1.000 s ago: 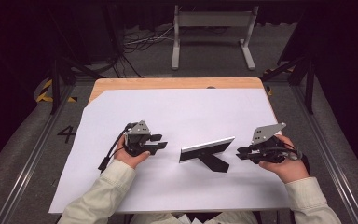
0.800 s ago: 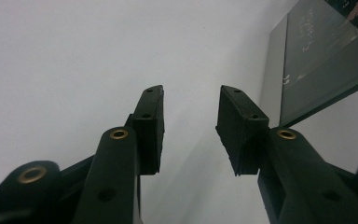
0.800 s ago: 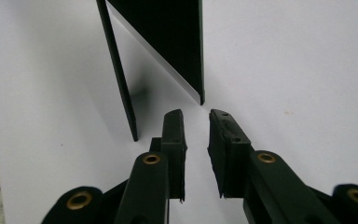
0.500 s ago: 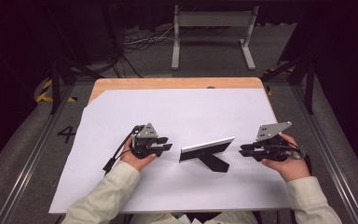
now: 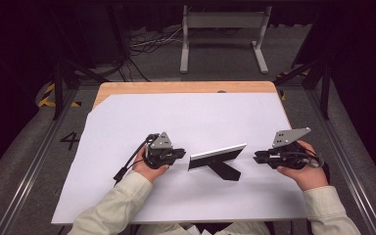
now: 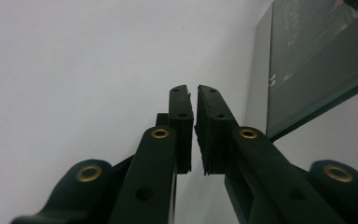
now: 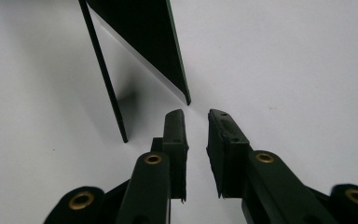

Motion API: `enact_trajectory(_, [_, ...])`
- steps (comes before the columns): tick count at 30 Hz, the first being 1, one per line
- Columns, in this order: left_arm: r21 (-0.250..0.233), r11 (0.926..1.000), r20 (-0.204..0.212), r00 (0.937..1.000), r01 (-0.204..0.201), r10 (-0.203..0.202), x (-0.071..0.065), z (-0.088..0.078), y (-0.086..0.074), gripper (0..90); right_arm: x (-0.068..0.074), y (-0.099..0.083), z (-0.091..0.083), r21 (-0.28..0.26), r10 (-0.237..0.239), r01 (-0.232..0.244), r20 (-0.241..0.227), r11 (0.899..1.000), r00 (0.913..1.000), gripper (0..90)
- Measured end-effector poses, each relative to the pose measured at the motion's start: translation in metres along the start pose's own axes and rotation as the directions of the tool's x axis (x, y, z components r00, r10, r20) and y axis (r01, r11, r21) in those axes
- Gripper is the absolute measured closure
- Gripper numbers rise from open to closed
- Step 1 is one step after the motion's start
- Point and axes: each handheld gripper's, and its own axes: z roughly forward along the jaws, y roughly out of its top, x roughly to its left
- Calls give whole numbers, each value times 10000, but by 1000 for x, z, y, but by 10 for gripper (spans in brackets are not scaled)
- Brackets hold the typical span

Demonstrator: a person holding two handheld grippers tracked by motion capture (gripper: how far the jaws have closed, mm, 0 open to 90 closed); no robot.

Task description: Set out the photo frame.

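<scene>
A black picture frame [image 5: 218, 155] stands on its back leg in the middle of the white table top [image 5: 186, 117]. My left gripper [image 5: 182, 154] lies just left of the frame's left end. Its jaws have just been closing, and in the left gripper view [image 6: 192, 88] they stand almost together with nothing between them. The frame's glass [image 6: 317, 60] rises to the right of them. My right gripper [image 5: 257, 156] rests a little right of the frame. Its jaws [image 7: 196, 114] are slightly apart and hold nothing, just short of the frame's corner [image 7: 140, 37].
The white sheet covers a wooden table whose far edge [image 5: 176, 87] shows bare. Beyond the table, a grey metal stand [image 5: 223, 29] and cables [image 5: 147, 44] lie on the dark floor. Black rails run along both sides of the table.
My left gripper has slid right toward the frame's left end, and its jaws have come together. The right gripper and the frame have stayed put.
</scene>
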Motion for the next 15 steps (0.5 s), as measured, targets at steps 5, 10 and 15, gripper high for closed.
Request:
enact_trajectory(5, [163,9998,206,9997,-134,131,-2,4,0,898,-1,-2,1,39,79,-79,-7,10000,10000,767])
enact_trajectory(10, [280,9992,366,9990,-283,273,-6,6,0,900,0,0,-1,-70,105,-105,-7,9999,9999,764])
enact_trajectory(15, [355,9988,648,9974,-334,310,-8,9,0,900,0,0,-2,-88,132,-132,13,9999,9999,764])
